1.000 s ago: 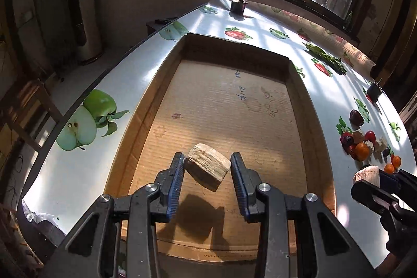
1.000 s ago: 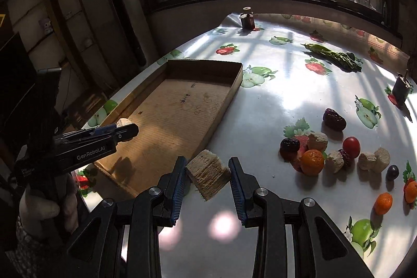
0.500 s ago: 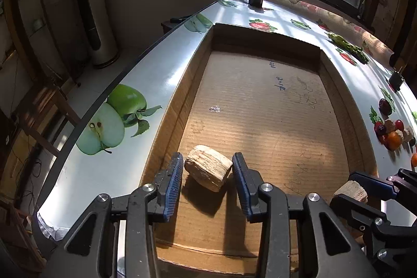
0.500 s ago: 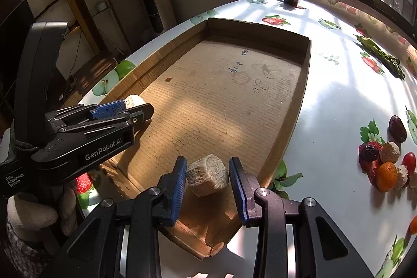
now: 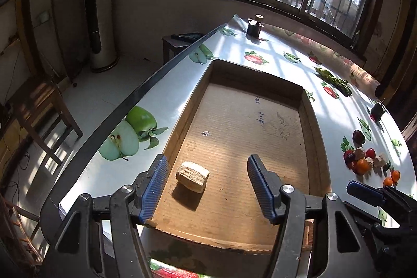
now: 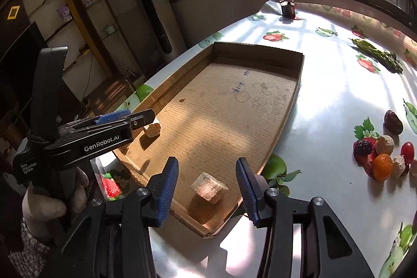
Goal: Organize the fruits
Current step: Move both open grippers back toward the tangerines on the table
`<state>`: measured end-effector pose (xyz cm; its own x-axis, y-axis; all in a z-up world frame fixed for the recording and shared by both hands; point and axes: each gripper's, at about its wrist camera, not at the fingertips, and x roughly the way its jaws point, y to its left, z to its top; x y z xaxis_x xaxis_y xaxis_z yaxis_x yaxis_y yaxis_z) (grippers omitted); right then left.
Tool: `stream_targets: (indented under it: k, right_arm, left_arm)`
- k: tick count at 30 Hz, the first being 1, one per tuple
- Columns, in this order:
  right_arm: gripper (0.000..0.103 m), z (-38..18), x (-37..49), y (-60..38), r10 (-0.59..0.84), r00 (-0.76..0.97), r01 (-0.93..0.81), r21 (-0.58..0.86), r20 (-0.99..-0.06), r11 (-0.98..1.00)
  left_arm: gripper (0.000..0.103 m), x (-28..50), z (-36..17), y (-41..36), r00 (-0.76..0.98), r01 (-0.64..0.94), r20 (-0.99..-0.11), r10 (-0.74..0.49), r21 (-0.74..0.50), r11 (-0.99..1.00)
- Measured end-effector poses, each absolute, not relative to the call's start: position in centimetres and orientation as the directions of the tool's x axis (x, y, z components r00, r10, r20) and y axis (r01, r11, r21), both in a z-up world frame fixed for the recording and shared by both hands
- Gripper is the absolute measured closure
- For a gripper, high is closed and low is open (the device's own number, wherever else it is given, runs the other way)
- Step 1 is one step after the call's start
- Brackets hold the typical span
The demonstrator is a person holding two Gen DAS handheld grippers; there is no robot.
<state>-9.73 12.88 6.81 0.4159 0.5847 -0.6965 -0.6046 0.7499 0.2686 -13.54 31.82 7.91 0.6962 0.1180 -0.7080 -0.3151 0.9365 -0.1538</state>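
A shallow cardboard tray [image 5: 310, 121] [image 6: 292, 106] lies on the fruit-print table. My left gripper [image 5: 208, 186] is open above the tray's near left corner, where a beige chunk [image 5: 192, 176] lies on the tray floor; the chunk also shows in the right wrist view [image 6: 153, 129]. My right gripper [image 6: 207, 189] is open above the tray's near right corner, over a second beige chunk [image 6: 209, 187] lying on the floor. A pile of small fruits [image 5: 365, 160] [image 6: 383, 155] sits on the table right of the tray.
A dark jar [image 5: 255, 26] [image 6: 287, 7] stands at the table's far end. Green vegetables [image 5: 335, 81] [image 6: 378, 55] lie at the far right. A small dark object [image 5: 377, 110] stands by the right edge. The table's left edge [image 5: 130, 98] drops to the floor.
Both grippers have opened and let go of their beige chunks, which now lie on the tray floor. Both grippers have pulled back and up a little.
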Motion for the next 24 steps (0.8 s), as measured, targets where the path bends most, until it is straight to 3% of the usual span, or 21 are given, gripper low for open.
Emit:
stream_targets:
  k: [2,7,17,24]
  right_arm:
    - [0.041,7.3,-9.8,11.0,0.578,0.444,-0.585,0.268,-0.685,0.766]
    - [0.041,7.5,-9.4,3.9,0.518,0.516,-0.480,0.271,-0.682,0.834]
    - [0.037,7.0,-8.5,-19.0,0.233,0.661,-0.036,0.280,-0.713,0.959]
    - [0.037,6.4,-7.6,-24.4,0.159,0.656,0.075,0.274,-0.738,0.959]
  left_arm:
    - [0.028,-13.9,9.3,30.7,0.728,-0.295,-0.680,0.091,-0.189,0.937]
    - [0.024,-13.3,10.8,26.6,0.745,-0.187,-0.666,-0.032,-0.254,0.949]
    - [0.024,-9.9,8.5,14.0,0.654,0.050,-0.731,-0.198,-0.219,0.974]
    - [0.024,-7.6,5.9,7.3,0.585,0.174,-0.774,-0.243,-0.172,0.969]
